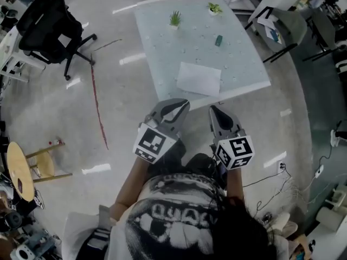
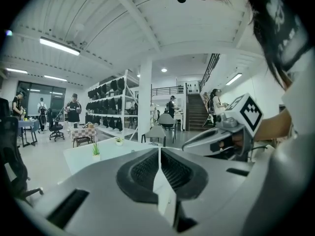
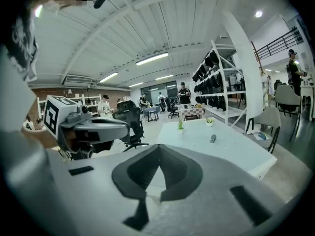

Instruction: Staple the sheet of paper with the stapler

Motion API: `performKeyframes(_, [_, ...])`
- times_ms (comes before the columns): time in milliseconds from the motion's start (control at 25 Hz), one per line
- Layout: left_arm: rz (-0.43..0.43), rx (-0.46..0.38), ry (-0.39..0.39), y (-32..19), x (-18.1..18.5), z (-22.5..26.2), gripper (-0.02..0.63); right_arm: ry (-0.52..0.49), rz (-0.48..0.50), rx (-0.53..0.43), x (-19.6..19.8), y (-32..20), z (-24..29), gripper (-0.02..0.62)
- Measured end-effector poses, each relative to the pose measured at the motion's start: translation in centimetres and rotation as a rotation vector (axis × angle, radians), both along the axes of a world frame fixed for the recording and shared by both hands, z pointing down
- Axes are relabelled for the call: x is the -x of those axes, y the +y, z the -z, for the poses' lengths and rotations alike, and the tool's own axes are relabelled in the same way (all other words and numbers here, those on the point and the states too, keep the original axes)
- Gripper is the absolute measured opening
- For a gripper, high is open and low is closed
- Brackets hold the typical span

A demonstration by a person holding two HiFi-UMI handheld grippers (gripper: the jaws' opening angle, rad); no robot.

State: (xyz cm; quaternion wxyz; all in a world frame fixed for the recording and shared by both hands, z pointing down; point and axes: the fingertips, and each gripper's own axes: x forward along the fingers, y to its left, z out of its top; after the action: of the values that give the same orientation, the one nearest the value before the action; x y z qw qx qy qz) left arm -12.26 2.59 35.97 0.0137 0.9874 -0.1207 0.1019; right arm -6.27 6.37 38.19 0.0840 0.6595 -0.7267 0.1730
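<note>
The left gripper (image 1: 183,105) and right gripper (image 1: 213,109) are closed on nothing, just short of the table (image 1: 157,47).
Ahead lies the paper (image 1: 199,78), the stapler (image 1: 218,40) beyond it, 2 plants (image 1: 174,19) farthest; an office chair (image 1: 46,26) stands off left.

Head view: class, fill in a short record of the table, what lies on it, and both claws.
table: pale, bearing four things
sheet of paper: flat, near the front edge
stapler: farther back, apart from the paper
potted plants: two, towards the far edge
left claw: shut, empty, short of the paper
right claw: shut, empty, short of the paper
</note>
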Motion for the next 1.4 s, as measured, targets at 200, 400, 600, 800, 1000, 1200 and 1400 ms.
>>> performKeyframes(200, [-0.023, 0.025, 0.002, -0.9, -0.6, -0.7, 0.012, 0.004, -0.03, 0.038, -1.1, -0.8, -1.1, -0.002])
performKeyframes(400, [-0.033, 0.035, 0.002, -1.2, -1.1, -0.9, 0.012, 0.005, -0.03, 0.071, -2.1, -1.5, -2.2, -0.002])
performKeyframes(600, [-0.001, 0.029, -0.003, -2.7, -1.5, -1.0, 0.012, 0.004, -0.015, 0.09, -3.7, -3.2, -3.2, -0.002])
performKeyframes(800, [0.057, 0.031, -0.025, -5.1, -2.3, -1.5, 0.012, -0.008, -0.016, 0.103, -6.6, -5.6, -4.5, -0.001])
performKeyframes(1000, [0.107, 0.03, -0.042, -7.9, -4.6, -1.2, 0.012, -0.017, -0.035, 0.143, -11.6, -8.1, -6.0, 0.008])
performKeyframes(1200, [0.142, 0.047, -0.065, -9.7, -7.9, -2.0, 0.012, -0.034, -0.024, 0.234, -16.4, -10.1, -9.7, 0.04])
performKeyframes(1400, [0.163, 0.057, -0.09, -11.0, -11.0, -2.7, 0.012, -0.054, 0.02, 0.332, -19.4, -12.0, -14.2, 0.063])
